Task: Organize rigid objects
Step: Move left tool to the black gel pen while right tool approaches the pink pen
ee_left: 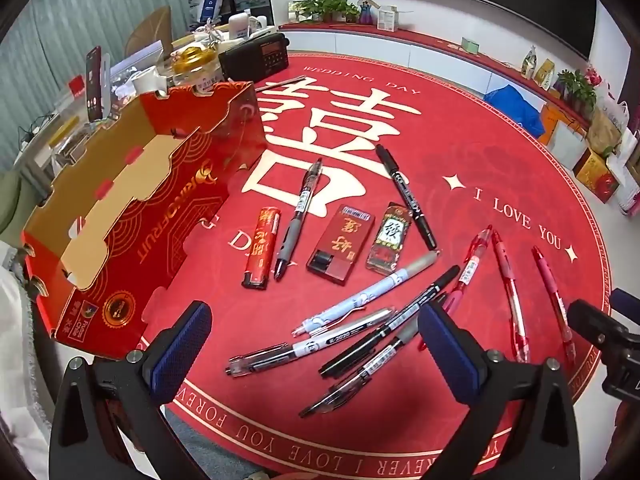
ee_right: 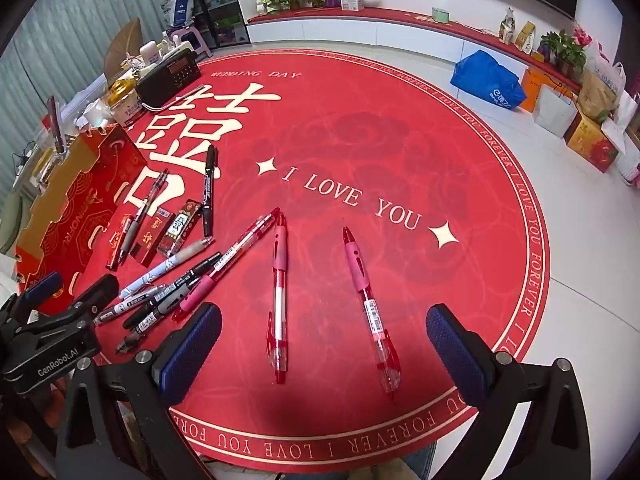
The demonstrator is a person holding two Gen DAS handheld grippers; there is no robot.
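Both grippers hung above the round red mat (ee_right: 360, 128) with fingers spread wide and holding nothing. Under the left gripper (ee_left: 316, 344) lay a loose heap of pens (ee_left: 360, 320), beside three lighters (ee_left: 340, 244) and the empty red carton (ee_left: 132, 216). Under the right gripper (ee_right: 324, 344) lay two red pens (ee_right: 280, 292), well apart.

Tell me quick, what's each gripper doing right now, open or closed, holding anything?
Left gripper: open, holding nothing, above the pile of pens.
Right gripper: open, holding nothing, above two red pens on the red mat.
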